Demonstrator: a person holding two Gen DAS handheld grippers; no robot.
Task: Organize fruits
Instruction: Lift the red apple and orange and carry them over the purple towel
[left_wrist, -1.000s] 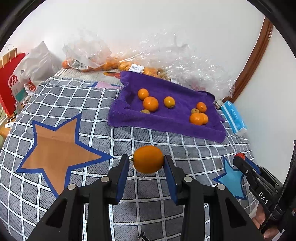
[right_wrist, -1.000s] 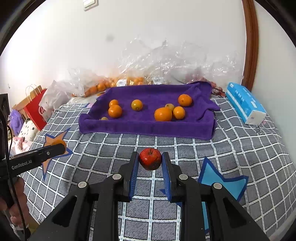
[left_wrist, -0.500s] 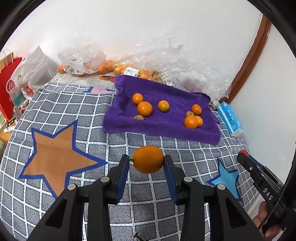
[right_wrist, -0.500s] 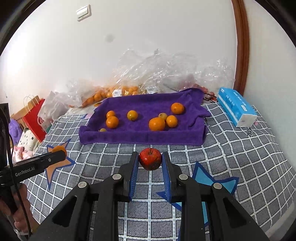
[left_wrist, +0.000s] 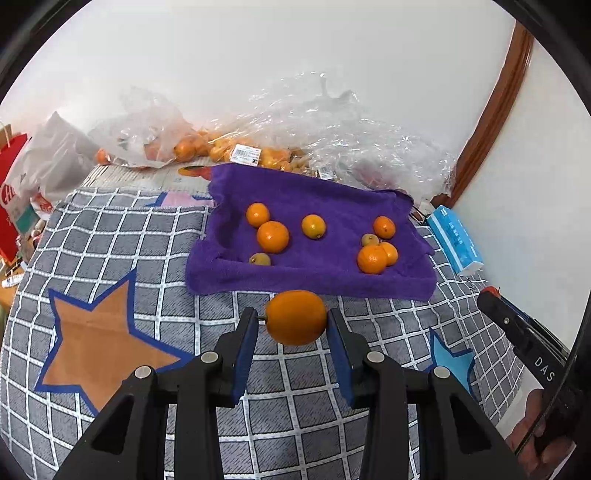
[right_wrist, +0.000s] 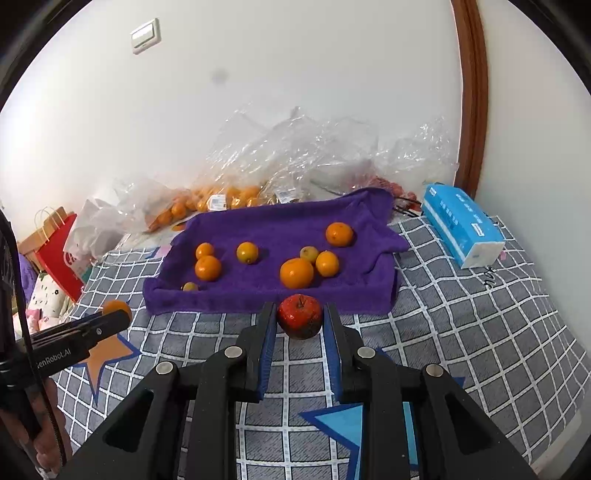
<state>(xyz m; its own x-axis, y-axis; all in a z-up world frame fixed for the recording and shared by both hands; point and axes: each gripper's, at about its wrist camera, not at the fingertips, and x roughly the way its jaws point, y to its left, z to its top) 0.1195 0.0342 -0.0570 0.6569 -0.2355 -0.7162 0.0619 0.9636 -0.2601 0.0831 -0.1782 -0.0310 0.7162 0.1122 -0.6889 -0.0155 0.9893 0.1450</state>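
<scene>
My left gripper (left_wrist: 291, 325) is shut on an orange (left_wrist: 295, 316), held in the air over the checked bedspread in front of the purple towel tray (left_wrist: 314, 286). My right gripper (right_wrist: 300, 325) is shut on a small red apple (right_wrist: 300, 316), also lifted just short of the purple towel tray (right_wrist: 266, 301). Several oranges and two small greenish fruits lie in the tray, among them a large orange (right_wrist: 296, 272) near the front. In the right wrist view the left gripper shows at the left edge with its orange (right_wrist: 116, 307).
Clear plastic bags of oranges (left_wrist: 221, 147) are heaped behind the tray against the wall. A blue tissue pack (right_wrist: 461, 225) lies to the right of the tray. A red paper bag (right_wrist: 57, 251) stands at the far left. The bedspread (left_wrist: 110, 236) has star patches.
Both grippers have risen with their fruit, so the tray and bedspread look smaller and lower in both views. Neither grip has changed.
</scene>
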